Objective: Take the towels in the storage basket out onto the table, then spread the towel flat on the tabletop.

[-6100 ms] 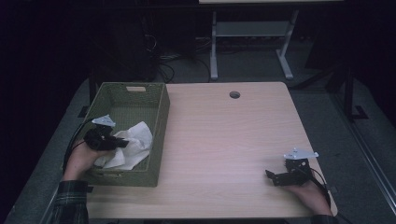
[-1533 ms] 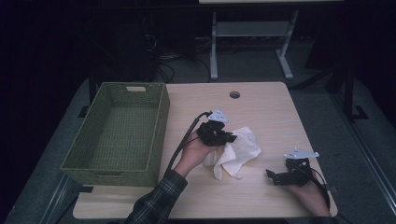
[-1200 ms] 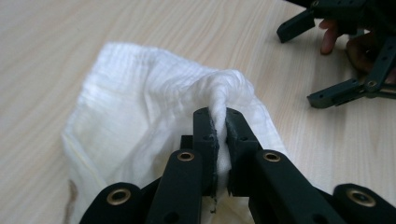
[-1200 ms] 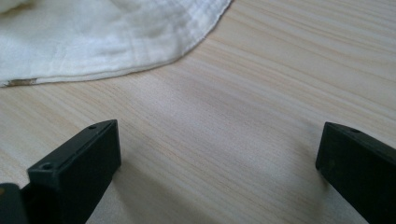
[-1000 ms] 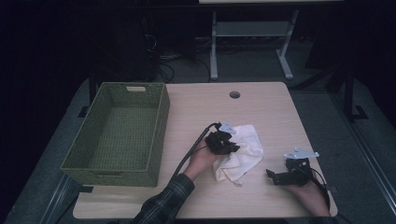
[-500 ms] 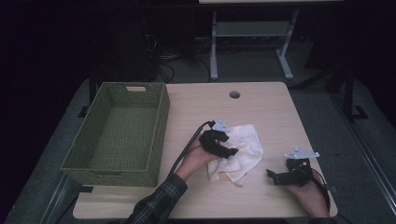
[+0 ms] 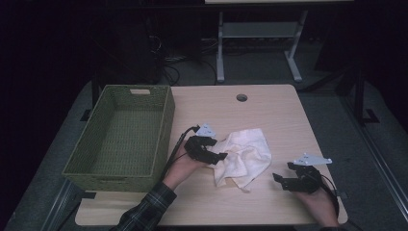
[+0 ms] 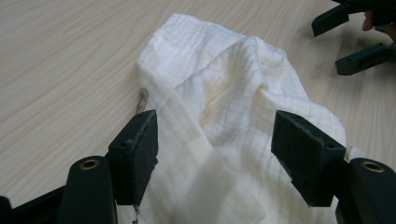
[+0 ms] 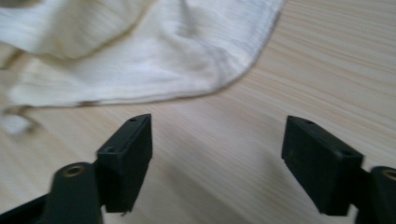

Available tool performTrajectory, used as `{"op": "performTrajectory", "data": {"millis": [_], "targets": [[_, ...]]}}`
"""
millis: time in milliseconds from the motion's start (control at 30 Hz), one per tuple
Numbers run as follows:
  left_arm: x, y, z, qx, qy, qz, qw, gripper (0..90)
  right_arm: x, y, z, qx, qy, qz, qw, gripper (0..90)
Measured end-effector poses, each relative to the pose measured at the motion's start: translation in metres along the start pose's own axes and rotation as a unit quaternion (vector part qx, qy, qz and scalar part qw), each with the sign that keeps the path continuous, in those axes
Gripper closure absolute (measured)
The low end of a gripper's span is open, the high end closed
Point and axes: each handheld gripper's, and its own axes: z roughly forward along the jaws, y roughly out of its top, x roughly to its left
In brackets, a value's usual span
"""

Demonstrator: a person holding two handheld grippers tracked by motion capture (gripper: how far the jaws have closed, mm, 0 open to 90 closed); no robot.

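A cream cloth (image 7: 243, 156) with a faint grid weave, a green woven basket (image 7: 77, 161), pale woodgrain table (image 7: 269, 110).

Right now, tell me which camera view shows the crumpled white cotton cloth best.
The high view: the crumpled white cotton cloth shows whole there, lying on the table between both grippers. The left gripper view shows its folds and weave close up, but cut off below. The right gripper view catches one blurred hem.

No readable text, labels or signs.
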Motion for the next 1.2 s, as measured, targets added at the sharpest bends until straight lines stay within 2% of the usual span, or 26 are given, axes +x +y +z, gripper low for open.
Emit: {"op": "performTrajectory", "data": {"millis": [133,300,500,700,867,967,1100,1200], "targets": [[-0.002,-0.006,-0.005,-0.008,0.007,-0.001,0.9999,31.1,0.013,0.004,0.002,-0.007,0.024,-0.015,0.9996,33.3],[-0.006,-0.013,-0.01,-0.005,0.01,0.002,0.9999,31.0,0.032,0.01,0.008,-0.01,0.063,-0.035,0.9973,46.1],[-0.008,-0.021,-0.016,-0.003,0.012,0.003,0.9999,31.0,0.05,0.017,0.015,-0.012,0.098,-0.041,0.9943,52.0],[-0.011,-0.028,-0.019,-0.004,0.019,0.006,0.9998,30.9,0.064,0.02,0.021,-0.01,0.117,-0.049,0.9918,55.1],[-0.012,-0.032,-0.019,-0.003,0.019,0.001,0.9998,30.2,0.077,0.024,0.027,-0.009,0.135,-0.057,0.9892,58.3],[-0.013,-0.032,-0.018,-0.005,0.019,0.004,0.9998,30.2,0.087,0.026,0.034,0.003,0.146,-0.063,0.9873,61.2],[-0.013,-0.033,-0.018,-0.007,0.019,0.001,0.9998,30.2,0.097,0.025,0.042,0.02,0.138,-0.091,0.986,64.5],[-0.014,-0.032,-0.017,-0.007,0.02,0.006,0.9997,30.2,0.101,0.024,0.042,0.022,0.116,-0.115,0.9863,75.1]]}}
